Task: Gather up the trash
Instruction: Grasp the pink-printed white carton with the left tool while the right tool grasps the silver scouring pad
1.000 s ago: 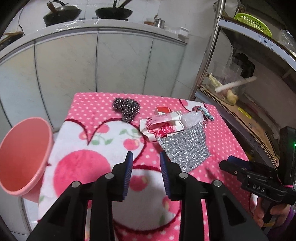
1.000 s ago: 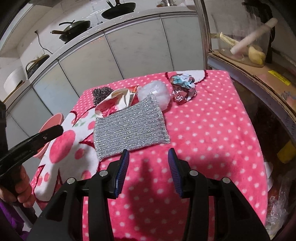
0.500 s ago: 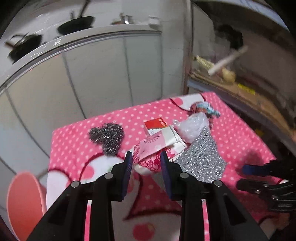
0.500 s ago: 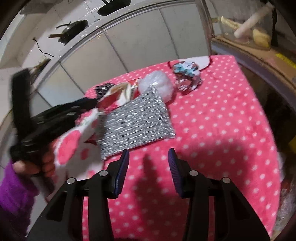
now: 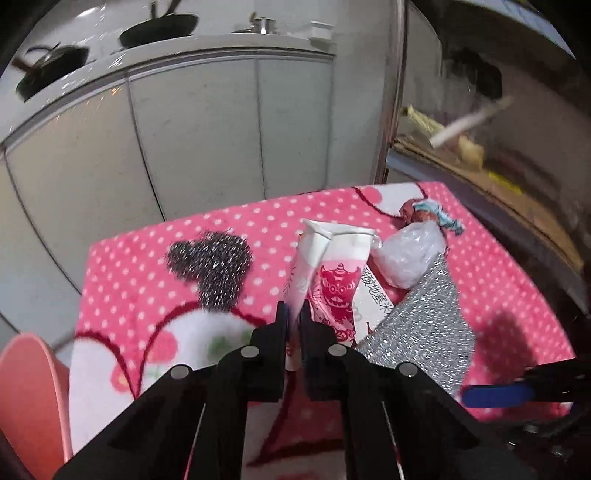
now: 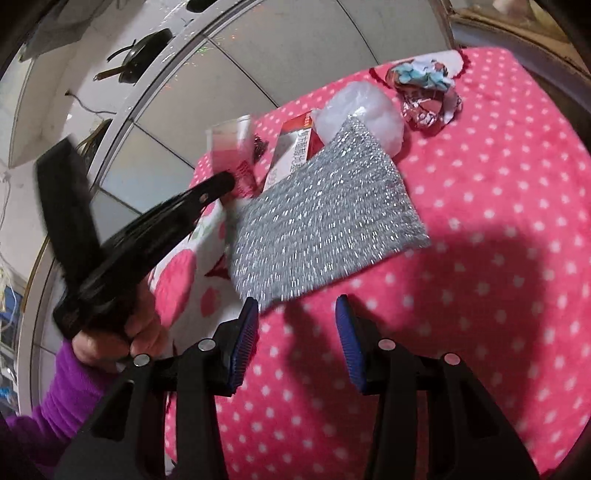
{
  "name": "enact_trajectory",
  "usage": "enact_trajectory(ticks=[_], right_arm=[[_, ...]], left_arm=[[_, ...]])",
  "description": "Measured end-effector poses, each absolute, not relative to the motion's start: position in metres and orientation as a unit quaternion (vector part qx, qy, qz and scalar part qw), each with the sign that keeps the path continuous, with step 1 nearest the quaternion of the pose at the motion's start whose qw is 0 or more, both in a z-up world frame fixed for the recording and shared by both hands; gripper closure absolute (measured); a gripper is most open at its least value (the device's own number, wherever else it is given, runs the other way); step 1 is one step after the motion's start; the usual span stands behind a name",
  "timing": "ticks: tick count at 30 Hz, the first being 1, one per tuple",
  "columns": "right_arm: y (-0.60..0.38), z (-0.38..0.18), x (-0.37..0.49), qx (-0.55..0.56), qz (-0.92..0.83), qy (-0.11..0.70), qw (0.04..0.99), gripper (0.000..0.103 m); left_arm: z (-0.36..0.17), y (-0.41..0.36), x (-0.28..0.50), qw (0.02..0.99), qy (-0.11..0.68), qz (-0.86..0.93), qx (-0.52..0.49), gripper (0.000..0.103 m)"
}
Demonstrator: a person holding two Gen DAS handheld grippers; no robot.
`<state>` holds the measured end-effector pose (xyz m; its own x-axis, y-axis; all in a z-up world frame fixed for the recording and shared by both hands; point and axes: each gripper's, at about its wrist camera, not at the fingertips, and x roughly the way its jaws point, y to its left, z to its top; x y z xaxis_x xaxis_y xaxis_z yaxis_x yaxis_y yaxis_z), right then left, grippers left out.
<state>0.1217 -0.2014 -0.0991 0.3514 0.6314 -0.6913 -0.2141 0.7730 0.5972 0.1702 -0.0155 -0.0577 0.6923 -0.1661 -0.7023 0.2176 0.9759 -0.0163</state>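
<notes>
A home kitchen here: black pans (image 5: 159,29) sit on the counter (image 5: 207,51) above pale cabinet doors (image 5: 199,136), behind the pink-dotted table (image 5: 258,229).

Grey cabinet doors (image 5: 229,133) behind — pans (image 5: 159,27) on counter, metal shelf rack (image 5: 480,173) right.

Both black plastic two-finger grippers, left (image 5: 292,317) and right (image 6: 295,341), carry silver round screws and ribbed blue pads (image 6: 349,341), while a purple knitted sleeve (image 6: 61,391) covers the bare-skinned left hand (image 6: 122,332).
</notes>
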Motion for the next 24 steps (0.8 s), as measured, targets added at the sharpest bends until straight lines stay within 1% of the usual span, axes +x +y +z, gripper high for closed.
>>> enact_trajectory(ticks=[8,14,15,16,17,18,19,21,24], right_arm=[[-0.206,-0.108,0.141,0.304,0.236,0.498,0.777,0.059],[-0.209,-0.110,0.143,0.328,0.234,0.485,0.776,0.059],[-0.210,-0.110,0.143,0.328,0.235,0.483,0.778,0.062],[-0.211,-0.109,0.142,0.327,0.235,0.481,0.779,0.071],[-0.210,-0.108,0.140,0.324,0.235,0.478,0.782,0.075],[-0.216,-0.106,0.139,0.321,0.235,0.476,0.784,0.084],[-0.217,-0.105,0.137,0.318,0.233,0.475,0.787,0.089],[-0.223,-0.104,0.133,0.317,0.236,0.470,0.789,0.094],[-0.226,-0.097,0.126,0.306,0.236,0.460,0.800,0.096]], left_arm=[[-0.058,-0.010,0.144,0.915,0.385,-0.118,-0.005,0.097],[-0.060,-0.010,0.125,0.912,0.391,-0.122,-0.028,0.097],[-0.060,-0.009,0.122,0.911,0.391,-0.122,-0.035,0.097],[-0.059,-0.009,0.118,0.911,0.391,-0.124,-0.041,0.097],[-0.058,-0.009,0.115,0.911,0.391,-0.125,-0.047,0.097],[-0.057,-0.009,0.114,0.911,0.391,-0.125,-0.049,0.097],[-0.055,-0.010,0.110,0.911,0.389,-0.127,-0.051,0.097],[-0.052,-0.012,0.105,0.913,0.385,-0.128,-0.050,0.097],[-0.046,-0.012,0.099,0.916,0.378,-0.126,-0.049,0.097]])
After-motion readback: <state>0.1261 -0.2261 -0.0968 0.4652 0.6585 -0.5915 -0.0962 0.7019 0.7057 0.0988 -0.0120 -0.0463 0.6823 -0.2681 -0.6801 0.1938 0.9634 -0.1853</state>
